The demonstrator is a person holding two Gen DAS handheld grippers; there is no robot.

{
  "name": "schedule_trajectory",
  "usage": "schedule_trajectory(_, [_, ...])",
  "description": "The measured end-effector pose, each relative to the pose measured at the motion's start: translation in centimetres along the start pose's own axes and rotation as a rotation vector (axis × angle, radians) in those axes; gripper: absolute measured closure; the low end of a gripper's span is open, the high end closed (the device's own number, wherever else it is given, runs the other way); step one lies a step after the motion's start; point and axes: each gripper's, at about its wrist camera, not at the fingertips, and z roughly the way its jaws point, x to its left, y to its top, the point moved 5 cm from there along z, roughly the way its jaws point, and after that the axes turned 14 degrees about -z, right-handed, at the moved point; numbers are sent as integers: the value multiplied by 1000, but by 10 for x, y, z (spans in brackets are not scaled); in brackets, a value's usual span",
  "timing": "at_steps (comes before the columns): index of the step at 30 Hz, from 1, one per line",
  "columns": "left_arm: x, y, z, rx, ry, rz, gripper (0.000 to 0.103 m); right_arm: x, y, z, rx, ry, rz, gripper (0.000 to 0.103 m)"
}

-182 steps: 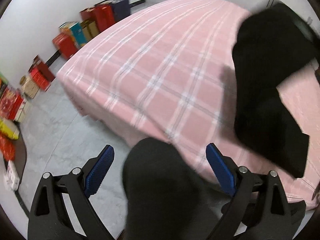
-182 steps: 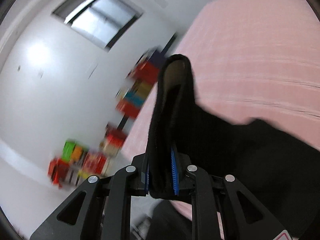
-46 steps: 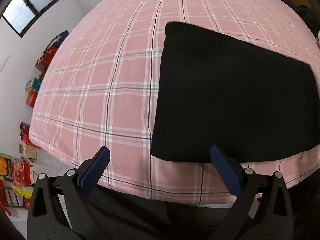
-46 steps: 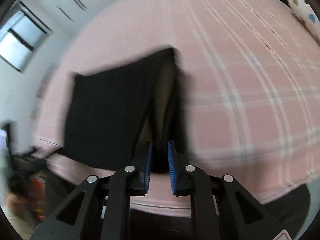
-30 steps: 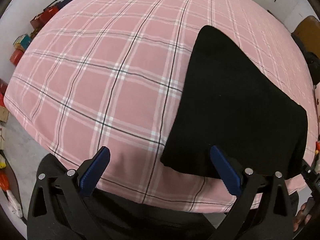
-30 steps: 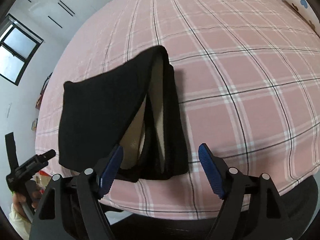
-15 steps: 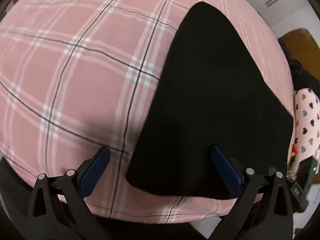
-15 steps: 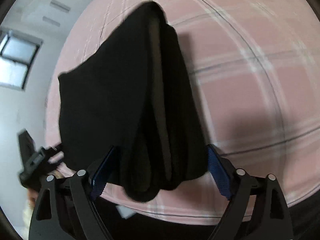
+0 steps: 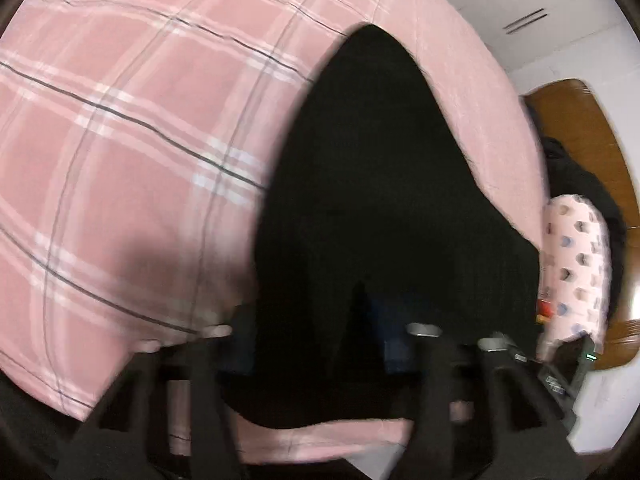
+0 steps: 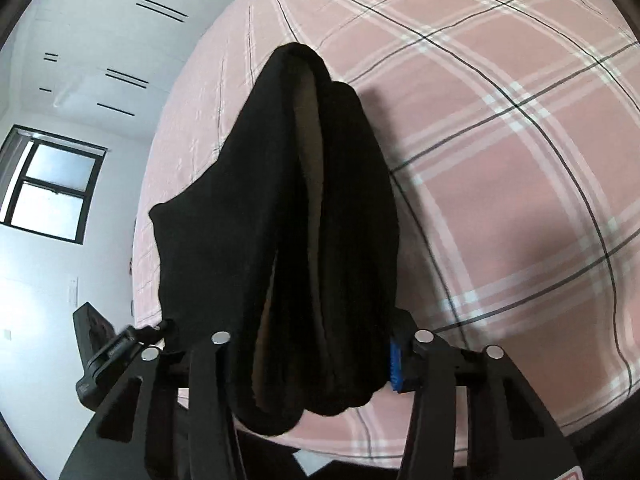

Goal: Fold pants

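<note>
- Black pants [image 9: 372, 184], folded into a thick stack, lying on pink plaid bed [image 9: 120, 128] near its front edge.
- Left wrist view: left tool [image 9: 316, 344] down over near left corner of stack; fingers dark & blurred against black cloth.
- Left jaws just been closing, cloth between them; pads lost in blur, so can't tell if actually pressing on fabric or just around it.
- Near edge of pants draped over bed's front edge in that view, pink sheet visible below it.
- Right wrist view: right tool [image 10: 316, 360] at near right end of stack, where layers gape & show tan lining [image 10: 308, 132].
- Right jaws just been closing too; thick bundle fills gap between fingers, blue pad [image 10: 395, 366] tight against right side of cloth, left pad hidden behind fabric. Reads as a grip on pants.
- Bundle's lower end bulging below right fingers, over bed edge.
- Other gripper's body visible at left of right view, just beside far-left corner of stack.
- Bkgd: spotted pillow [image 9: 576, 264] at bed's right end by wooden headboard [image 9: 580, 128]; window [image 10: 52, 184] in white wall at left.
</note>
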Motion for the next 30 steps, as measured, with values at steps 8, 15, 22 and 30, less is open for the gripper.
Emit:
schedule_trajectory(8, [-10, -13, -42, 20, -48, 17, 83, 15, -11, -35, 42, 42, -56, 67])
schedule_trajectory(15, [12, -29, -14, 26, 45, -51, 41, -13, -25, -12, 74, 29, 15, 53])
schedule_trajectory(22, [2, -24, 5, 23, 77, -65, 31, -19, -22, 0, 69, 18, 50, 40])
schedule_trajectory(30, [-45, -37, -35, -57, 108, 83, 83, 7, -17, -38, 33, 15, -48, 67])
